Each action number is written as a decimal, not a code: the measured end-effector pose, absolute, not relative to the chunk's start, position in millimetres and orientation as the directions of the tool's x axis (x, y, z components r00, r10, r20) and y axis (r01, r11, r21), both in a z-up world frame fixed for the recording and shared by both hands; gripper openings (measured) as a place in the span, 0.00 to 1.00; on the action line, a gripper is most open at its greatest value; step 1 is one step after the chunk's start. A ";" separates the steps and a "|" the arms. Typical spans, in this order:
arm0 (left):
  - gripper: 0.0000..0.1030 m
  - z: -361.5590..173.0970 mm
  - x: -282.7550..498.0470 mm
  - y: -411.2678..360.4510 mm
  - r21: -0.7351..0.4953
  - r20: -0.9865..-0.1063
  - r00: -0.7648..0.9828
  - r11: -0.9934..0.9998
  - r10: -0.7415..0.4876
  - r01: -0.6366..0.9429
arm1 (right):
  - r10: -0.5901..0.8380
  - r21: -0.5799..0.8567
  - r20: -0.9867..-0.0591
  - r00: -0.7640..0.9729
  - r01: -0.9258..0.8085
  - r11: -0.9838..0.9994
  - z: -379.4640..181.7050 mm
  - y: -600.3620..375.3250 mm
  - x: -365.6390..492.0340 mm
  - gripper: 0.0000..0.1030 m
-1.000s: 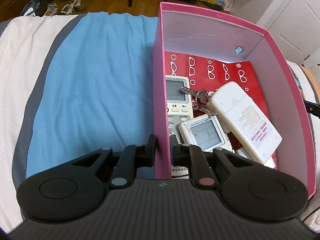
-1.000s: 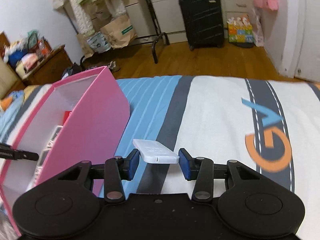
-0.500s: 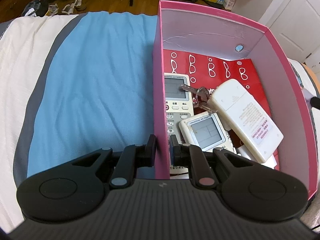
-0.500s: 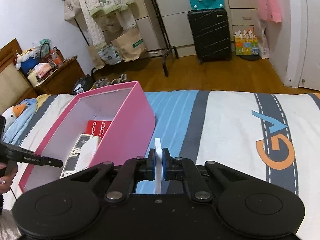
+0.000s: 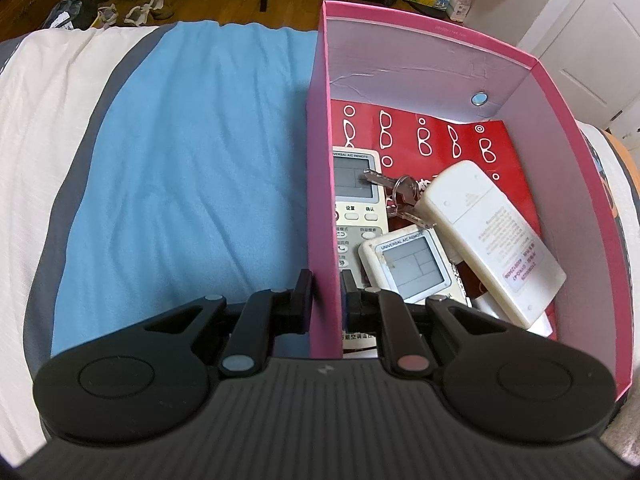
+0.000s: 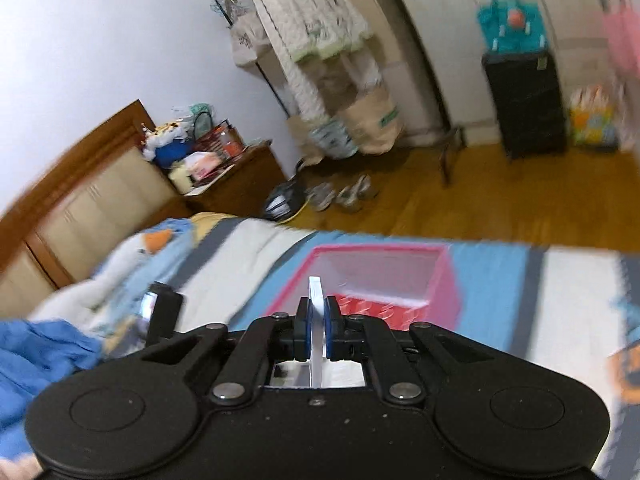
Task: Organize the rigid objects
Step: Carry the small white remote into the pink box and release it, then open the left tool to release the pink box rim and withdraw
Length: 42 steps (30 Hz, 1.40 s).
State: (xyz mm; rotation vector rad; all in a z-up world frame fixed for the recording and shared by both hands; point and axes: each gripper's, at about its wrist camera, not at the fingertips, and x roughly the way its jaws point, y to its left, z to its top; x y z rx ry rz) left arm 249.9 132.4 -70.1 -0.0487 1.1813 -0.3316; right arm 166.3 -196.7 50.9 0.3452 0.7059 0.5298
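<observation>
A pink box (image 5: 320, 184) stands on the bed, and my left gripper (image 5: 325, 296) is shut on its left wall, one finger outside and one inside. In the box lie a red booklet (image 5: 436, 136), two air-conditioner remotes (image 5: 408, 260), a bunch of keys (image 5: 404, 192) and a cream remote (image 5: 492, 240) face down. My right gripper (image 6: 316, 322) is shut on a thin white flat object (image 6: 315, 292) held on edge, high above the bed. The pink box (image 6: 444, 280) sits ahead and below it in the blurred right wrist view.
The bed has a blue, grey and white striped cover (image 5: 192, 168). A blue cloth (image 6: 44, 344) and a plush toy (image 6: 148, 248) lie at the left. Beyond the bed are a wooden floor, a nightstand (image 6: 236, 184), a clothes rack (image 6: 316, 60) and a black suitcase (image 6: 524, 104).
My right gripper closed on the white object, lifted it off the bed on edge and swung up and left toward the box. My left gripper kept its hold on the box wall.
</observation>
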 end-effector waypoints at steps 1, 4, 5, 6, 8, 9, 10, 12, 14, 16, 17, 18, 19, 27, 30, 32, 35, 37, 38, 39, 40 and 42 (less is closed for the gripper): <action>0.11 -70.2 249.5 132.8 -0.211 -0.898 0.338 0.950 -0.281 0.230 | 0.580 0.490 -0.530 0.618 -0.336 0.805 45.1 -189.3 173.2 0.08; 0.11 -70.2 248.4 134.3 -0.216 -0.897 0.337 0.948 -0.287 0.233 | 0.585 0.498 -0.576 0.572 -0.322 0.805 22.5 -166.5 193.3 0.08; 0.11 -69.8 248.2 135.2 -0.220 -0.896 0.337 0.947 -0.291 0.233 | 0.583 0.504 -0.592 0.556 -0.309 0.806 14.8 -160.8 198.4 0.08; 0.11 -69.5 249.2 136.0 -0.223 -0.895 0.337 0.947 -0.293 0.232 | 0.589 0.520 -0.608 0.532 -0.294 0.802 5.5 -155.4 205.8 0.08; 0.11 -69.8 250.3 136.9 -0.228 -0.894 0.336 0.946 -0.298 0.232 | 0.608 0.560 -0.616 0.501 -0.264 0.785 -10.1 -149.1 213.3 0.08; 0.11 -70.3 250.9 137.2 -0.229 -0.894 0.335 0.945 -0.299 0.232 | 0.617 0.578 -0.615 0.490 -0.252 0.776 -16.8 -147.9 212.8 0.08; 0.11 -70.8 251.4 137.9 -0.230 -0.893 0.335 0.945 -0.300 0.232 | 0.635 0.603 -0.609 0.475 -0.242 0.760 -24.5 -146.6 212.0 0.08; 0.11 -71.4 252.2 138.1 -0.233 -0.893 0.334 0.945 -0.302 0.230 | 0.684 0.673 -0.583 0.438 -0.211 0.709 -40.0 -145.8 211.6 0.08; 0.11 -71.4 252.1 138.2 -0.234 -0.892 0.334 0.944 -0.303 0.230 | 0.680 0.668 -0.604 0.415 -0.202 0.716 -50.4 -140.6 211.0 0.08; 0.11 -71.0 251.5 137.5 -0.232 -0.893 0.335 0.945 -0.302 0.232 | 0.628 0.597 -0.652 0.426 -0.223 0.771 -57.2 -132.9 207.1 0.10; 0.11 -71.0 251.5 137.1 -0.230 -0.893 0.336 0.945 -0.300 0.233 | 0.618 0.583 -0.660 0.427 -0.228 0.780 -60.7 -131.5 205.8 0.10; 0.11 -71.0 251.6 137.0 -0.230 -0.893 0.335 0.945 -0.300 0.234 | 0.622 0.589 -0.650 0.437 -0.228 0.775 -62.1 -131.9 205.9 0.10; 0.11 -70.9 251.8 137.1 -0.231 -0.893 0.334 0.945 -0.300 0.232 | 0.621 0.583 -0.649 0.439 -0.237 0.777 -62.4 -130.4 205.0 0.11; 0.11 -70.0 251.3 133.9 -0.217 -0.896 0.335 0.946 -0.291 0.239 | 0.431 0.292 -0.698 0.572 -0.323 0.900 -51.5 -111.7 194.7 0.26; 0.11 -70.0 251.3 133.4 -0.217 -0.896 0.335 0.946 -0.290 0.240 | 0.421 0.264 -0.687 0.593 -0.336 0.904 -45.8 -114.2 191.8 0.30; 0.11 -70.0 251.5 133.3 -0.220 -0.896 0.334 0.946 -0.292 0.238 | 0.413 0.240 -0.692 0.592 -0.351 0.905 -42.0 -113.8 193.0 0.30; 0.11 -70.2 252.1 133.4 -0.221 -0.896 0.333 0.945 -0.295 0.241 | 0.412 0.234 -0.690 0.595 -0.355 0.905 -39.6 -115.8 191.6 0.31; 0.11 -71.7 253.0 133.6 -0.223 -0.897 0.330 0.945 -0.295 0.240 | 0.411 0.230 -0.694 0.592 -0.358 0.905 -38.6 -115.5 190.2 0.31; 0.11 -72.5 253.3 133.3 -0.223 -0.898 0.326 0.945 -0.294 0.238 | 0.406 0.224 -0.697 0.592 -0.358 0.906 -38.1 -114.3 188.7 0.31; 0.11 -72.8 253.5 133.2 -0.222 -0.900 0.324 0.946 -0.292 0.236 | 0.402 0.219 -0.699 0.591 -0.358 0.908 -37.3 -113.9 186.5 0.31; 0.11 -72.3 253.6 132.5 -0.220 -0.901 0.324 0.947 -0.290 0.235 | 0.401 0.215 -0.702 0.589 -0.362 0.907 -36.0 -113.9 184.5 0.31; 0.11 -70.7 252.6 130.2 -0.206 -0.903 0.325 0.948 -0.280 0.244 | 0.393 0.201 -0.707 0.588 -0.366 0.909 -33.3 -111.9 180.6 0.31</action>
